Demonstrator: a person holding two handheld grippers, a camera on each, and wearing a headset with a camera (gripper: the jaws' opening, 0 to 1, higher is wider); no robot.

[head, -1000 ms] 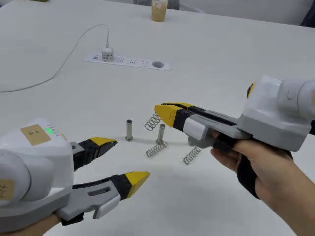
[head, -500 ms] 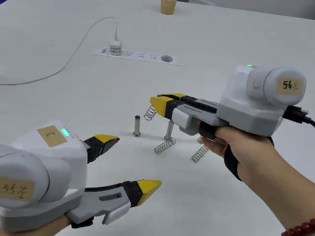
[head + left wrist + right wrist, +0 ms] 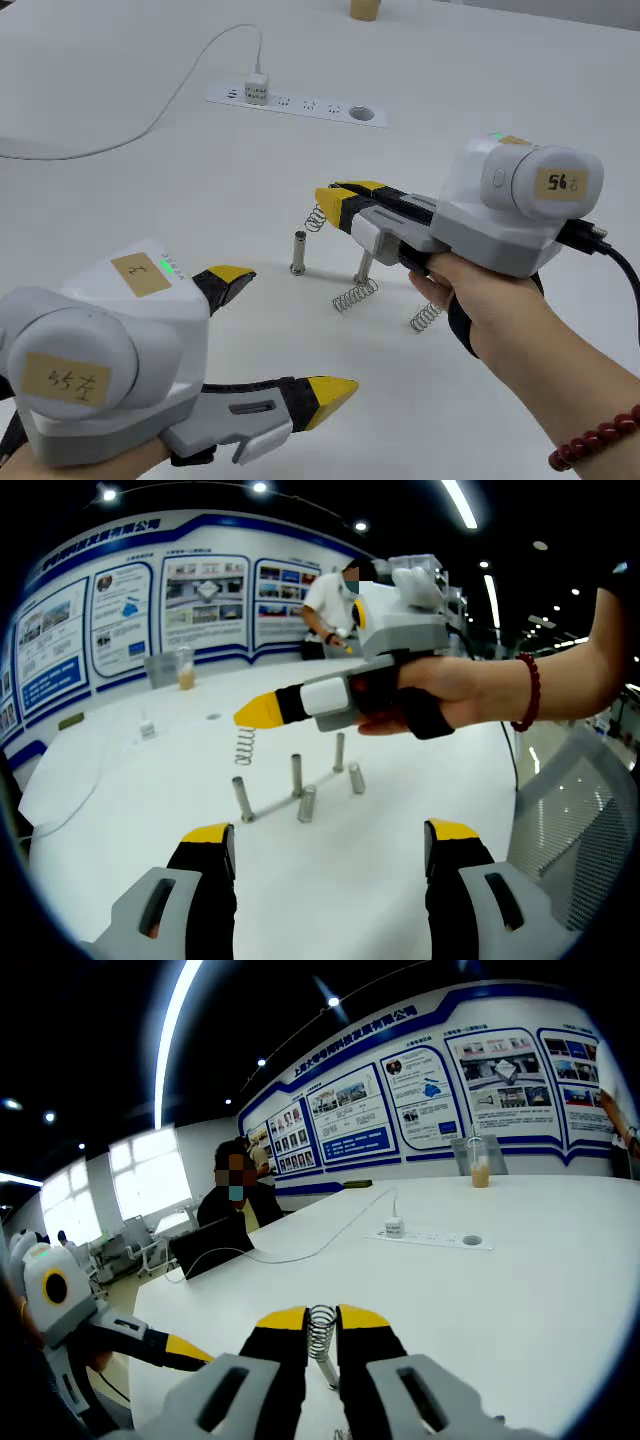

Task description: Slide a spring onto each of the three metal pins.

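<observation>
Fingers (image 3: 290,1322) of right gripper (image 3: 335,203) were narrow, pinching a spring (image 3: 317,218) just above the left pin (image 3: 298,252) | left gripper (image 3: 288,332) fingers stood wide, empty, near that pin | risk: spring, gripped at one end, could swing, snag that pin's top, topple it.

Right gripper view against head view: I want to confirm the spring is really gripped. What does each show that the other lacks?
Right gripper view: the spring seen squeezed between the fingers of the right gripper, plus a seated person. Head view: two upright pins and two loose springs lying on the table. Both: that gripped spring, the power strip and its white cable.
</observation>
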